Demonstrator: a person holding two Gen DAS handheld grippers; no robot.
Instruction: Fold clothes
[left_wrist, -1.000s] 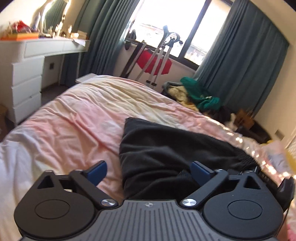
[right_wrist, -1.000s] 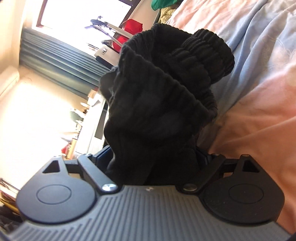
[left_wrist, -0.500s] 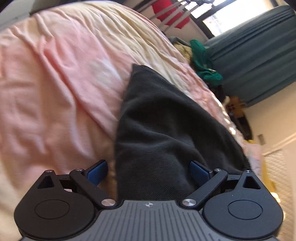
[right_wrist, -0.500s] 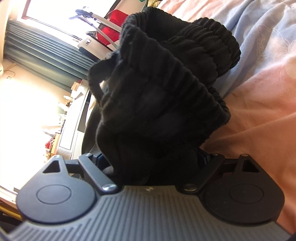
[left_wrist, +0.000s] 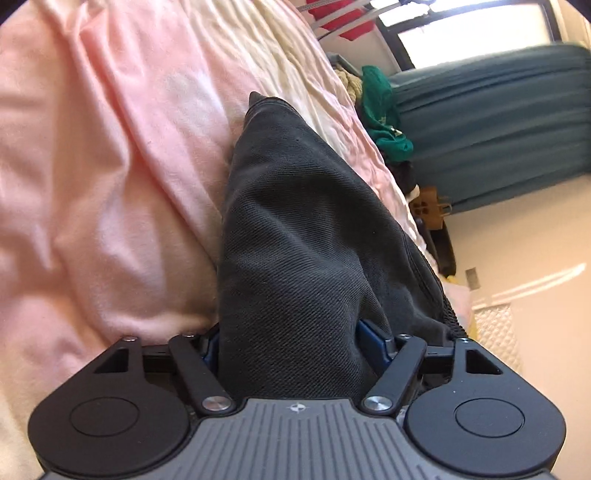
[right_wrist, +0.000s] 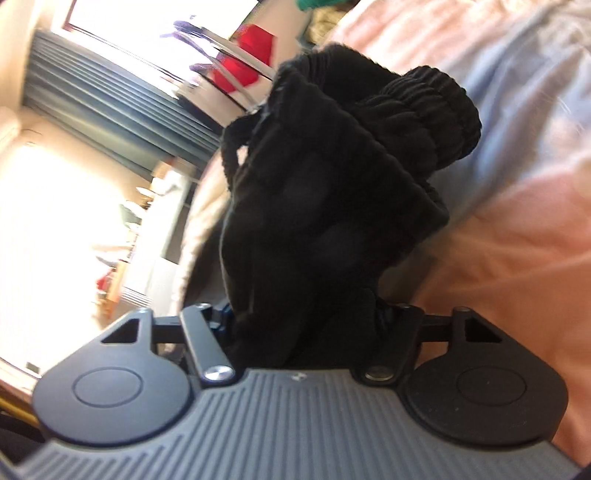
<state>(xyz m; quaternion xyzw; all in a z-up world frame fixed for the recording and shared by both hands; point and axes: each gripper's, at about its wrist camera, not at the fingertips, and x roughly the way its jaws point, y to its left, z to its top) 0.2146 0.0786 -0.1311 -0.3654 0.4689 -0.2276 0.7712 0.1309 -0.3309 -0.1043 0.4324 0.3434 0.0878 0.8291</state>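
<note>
A black garment (left_wrist: 295, 221) lies stretched along the pink bed cover (left_wrist: 110, 166) in the left wrist view. My left gripper (left_wrist: 291, 343) is shut on its near edge, and the cloth fills the gap between the blue pads. In the right wrist view my right gripper (right_wrist: 306, 317) is shut on the same black garment (right_wrist: 332, 184) at its ribbed, bunched waistband (right_wrist: 424, 107), held up just above the bed cover (right_wrist: 517, 240). The cloth hides both sets of fingertips.
A green cloth pile (left_wrist: 384, 122) and a brown box (left_wrist: 430, 206) lie past the bed's far side by teal curtains (left_wrist: 498, 129). A rack with red cloth (right_wrist: 243, 66) stands at the window. A white dresser (right_wrist: 147, 229) is at the left.
My left gripper went from open above the garment to shut on its near edge, rolling sideways and dropping closer to the bed. My right gripper kept its hold and tilted a little.
</note>
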